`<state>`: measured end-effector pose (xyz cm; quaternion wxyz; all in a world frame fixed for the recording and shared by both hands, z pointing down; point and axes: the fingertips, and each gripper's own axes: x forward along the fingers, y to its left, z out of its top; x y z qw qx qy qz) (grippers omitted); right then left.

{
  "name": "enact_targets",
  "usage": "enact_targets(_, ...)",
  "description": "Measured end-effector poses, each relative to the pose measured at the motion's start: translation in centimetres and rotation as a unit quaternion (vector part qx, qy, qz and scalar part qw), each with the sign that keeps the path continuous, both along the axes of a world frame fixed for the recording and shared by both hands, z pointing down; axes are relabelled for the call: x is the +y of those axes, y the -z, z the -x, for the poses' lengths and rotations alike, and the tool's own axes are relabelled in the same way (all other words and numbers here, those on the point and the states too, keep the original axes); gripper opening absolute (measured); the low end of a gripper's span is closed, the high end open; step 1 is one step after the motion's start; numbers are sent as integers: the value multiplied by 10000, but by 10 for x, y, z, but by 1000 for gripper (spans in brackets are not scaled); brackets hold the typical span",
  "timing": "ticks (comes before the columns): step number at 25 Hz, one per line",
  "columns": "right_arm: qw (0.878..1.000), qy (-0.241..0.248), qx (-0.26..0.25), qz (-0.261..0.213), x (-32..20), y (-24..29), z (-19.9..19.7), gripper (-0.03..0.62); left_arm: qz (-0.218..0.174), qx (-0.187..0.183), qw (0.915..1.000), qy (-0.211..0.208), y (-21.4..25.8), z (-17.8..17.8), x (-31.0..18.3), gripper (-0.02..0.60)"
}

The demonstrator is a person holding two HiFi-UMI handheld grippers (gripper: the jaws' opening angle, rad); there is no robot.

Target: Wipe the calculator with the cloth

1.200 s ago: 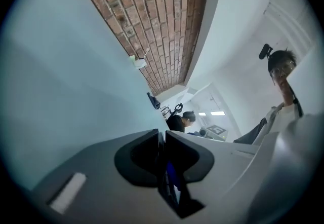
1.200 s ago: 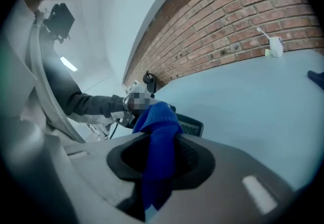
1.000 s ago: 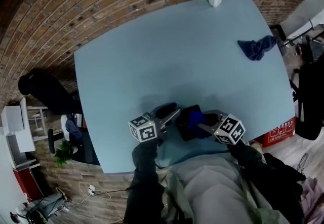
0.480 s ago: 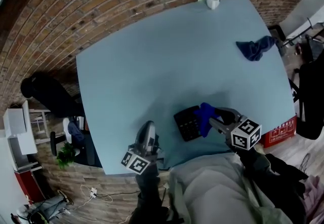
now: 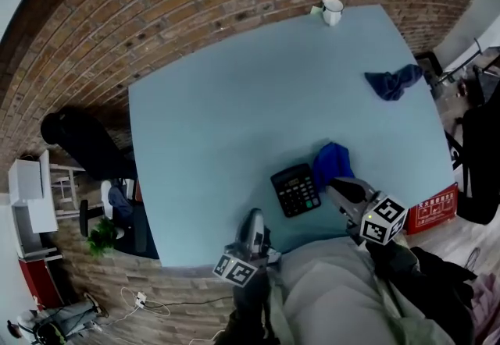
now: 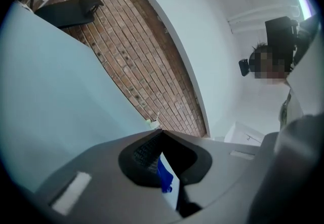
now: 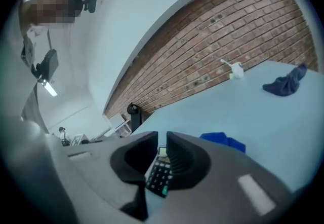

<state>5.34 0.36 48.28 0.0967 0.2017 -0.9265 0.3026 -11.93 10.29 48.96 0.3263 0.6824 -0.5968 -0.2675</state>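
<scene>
In the head view, the flat black plastic calculator lies face up on the pale blue table, close to its near edge. The crumpled bright blue cloth sits just beside the calculator's right side, in neither claw; whether the two touch I cannot tell. My right gripper hangs just short of both. My left gripper is by the table's edge, apart from them. In the left gripper view, my jaws are pressed together at the tips with nothing gripped that I can make out. In the right gripper view, my jaws have just been closing to a narrow slit with nothing between them. The calculator shows beyond the gap, the cloth to its right. This fits a cloth laid by after wiping as well as one waiting to be taken up. Either way, I judge the care is to keep both claws from nudging the loose calculator toward the edge.
</scene>
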Motion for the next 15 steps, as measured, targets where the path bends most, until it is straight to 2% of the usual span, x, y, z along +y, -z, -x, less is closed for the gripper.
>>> enact_targets(2,9997,218,-52,-88,15,2,6,3,-34,-1,10000,-12,1,-8,3,0)
enact_targets(8,9978,638,-173,15,47,3,11,2,-163,192,9997,72,5,-18,8,0)
enact_targets(15,9973,719,-95,63,53,-1,3,2,-141,313,9992,188,2,-24,9,0)
